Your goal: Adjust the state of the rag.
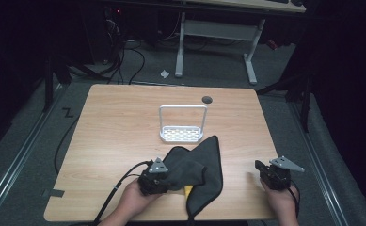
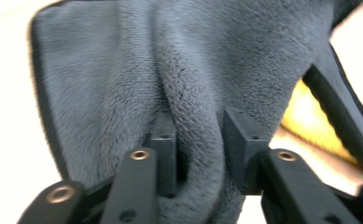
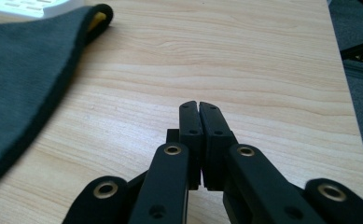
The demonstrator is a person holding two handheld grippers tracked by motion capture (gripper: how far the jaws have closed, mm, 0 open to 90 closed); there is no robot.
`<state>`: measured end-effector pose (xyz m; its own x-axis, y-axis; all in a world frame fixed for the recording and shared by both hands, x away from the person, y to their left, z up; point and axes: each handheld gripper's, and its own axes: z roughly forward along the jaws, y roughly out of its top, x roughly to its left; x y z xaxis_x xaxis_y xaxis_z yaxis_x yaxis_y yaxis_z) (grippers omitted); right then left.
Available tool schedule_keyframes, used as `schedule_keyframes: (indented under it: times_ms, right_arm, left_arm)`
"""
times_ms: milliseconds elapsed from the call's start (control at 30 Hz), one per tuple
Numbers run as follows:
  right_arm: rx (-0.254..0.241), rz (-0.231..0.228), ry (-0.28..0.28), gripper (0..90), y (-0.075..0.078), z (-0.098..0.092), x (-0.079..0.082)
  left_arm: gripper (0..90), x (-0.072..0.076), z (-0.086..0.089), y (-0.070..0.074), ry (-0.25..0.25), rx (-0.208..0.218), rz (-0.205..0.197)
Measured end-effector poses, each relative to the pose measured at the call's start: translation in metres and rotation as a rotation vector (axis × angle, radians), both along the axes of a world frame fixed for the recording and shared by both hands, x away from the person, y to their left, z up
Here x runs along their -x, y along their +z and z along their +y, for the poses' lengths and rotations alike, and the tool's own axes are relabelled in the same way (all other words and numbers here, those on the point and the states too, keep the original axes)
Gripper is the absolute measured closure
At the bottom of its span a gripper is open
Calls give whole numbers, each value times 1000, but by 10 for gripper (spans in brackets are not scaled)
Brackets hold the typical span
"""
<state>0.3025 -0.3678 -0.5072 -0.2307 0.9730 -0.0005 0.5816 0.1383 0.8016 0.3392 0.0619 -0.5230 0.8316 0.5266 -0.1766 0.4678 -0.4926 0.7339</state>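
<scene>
— Cloth [image 1: 197,172], dark grey, is lying bunched at the near edge of the table [image 1: 119,127]. Is the left gripper [image 1: 158,181] gripping it?

— A fold of it is sitting between the jaws, which are standing partly apart. One jaw is touching the fold; the other is showing a gap, so I'm calling it released, not clenched.

— And the right gripper [image 1: 260,167]?

— Its jaws are pressing together on nothing, hovering over bare wood well apart from the cloth.

— Anything peeking out?

— Something yellow [image 1: 188,190] is showing under the cloth's near edge.

— Farther back?

— A white rack [image 1: 182,123] with a tall handle is standing just beyond the cloth's far corner, and a dark round hole [image 1: 207,99] is sitting behind it.
</scene>
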Motion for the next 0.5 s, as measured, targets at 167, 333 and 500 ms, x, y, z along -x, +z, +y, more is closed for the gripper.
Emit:
schedule_keyframes:
  times_ms: [167,333,500]
  right_arm:
    - [10,13,5,890,-2,6,0]
    - [19,18,23,890,-2,13,-1]
    - [13,16,79,889,0,33,-3]
  left_arm:
    - [522,1,28,4,74,57,3]
    - [459,13,36,18,86,99,-27]
    - [432,23,39,29,118,134,-60]
